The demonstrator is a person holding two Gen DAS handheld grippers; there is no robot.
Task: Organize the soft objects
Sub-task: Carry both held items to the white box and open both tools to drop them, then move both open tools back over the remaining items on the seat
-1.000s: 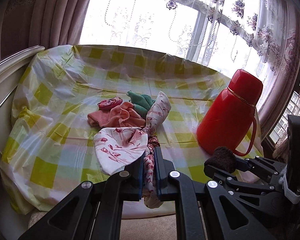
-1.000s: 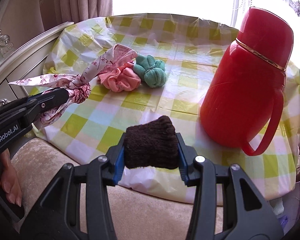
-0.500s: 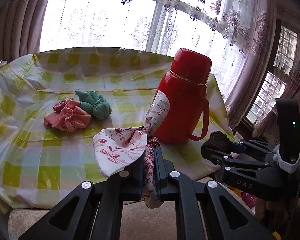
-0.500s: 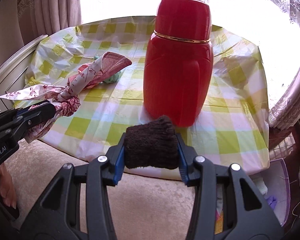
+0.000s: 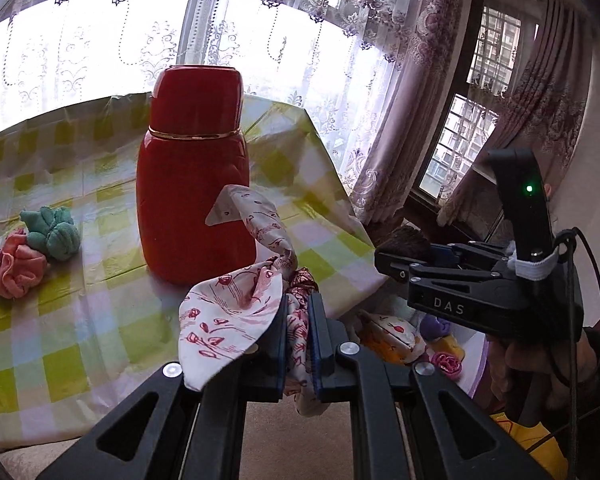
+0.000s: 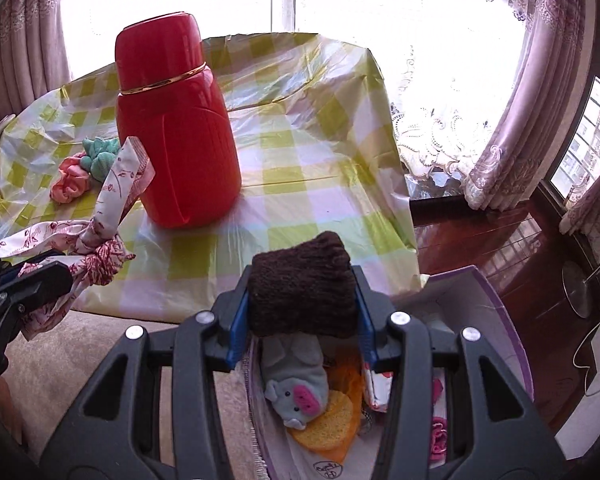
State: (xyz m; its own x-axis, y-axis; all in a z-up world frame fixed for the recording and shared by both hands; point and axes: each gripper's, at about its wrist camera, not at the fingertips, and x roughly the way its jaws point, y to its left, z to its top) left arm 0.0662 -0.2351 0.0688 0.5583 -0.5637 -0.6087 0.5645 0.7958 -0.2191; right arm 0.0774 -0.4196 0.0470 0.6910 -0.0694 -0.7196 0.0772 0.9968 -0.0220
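The left gripper [image 5: 298, 344] pinched a thin floral scarf [image 5: 236, 316], knotted mid-length, one tail standing up toward the glossy red thermos [image 5: 194, 176]. The right gripper [image 6: 300, 312] clamped one fuzzy brown knit bundle [image 6: 302, 284] above a bin [image 6: 496, 304] of soft toys. Two balled cloths, one pink [image 5: 14, 268] and one teal [image 5: 56, 232], lay touching at far left on the shiny checked tablecloth [image 5: 80, 320].
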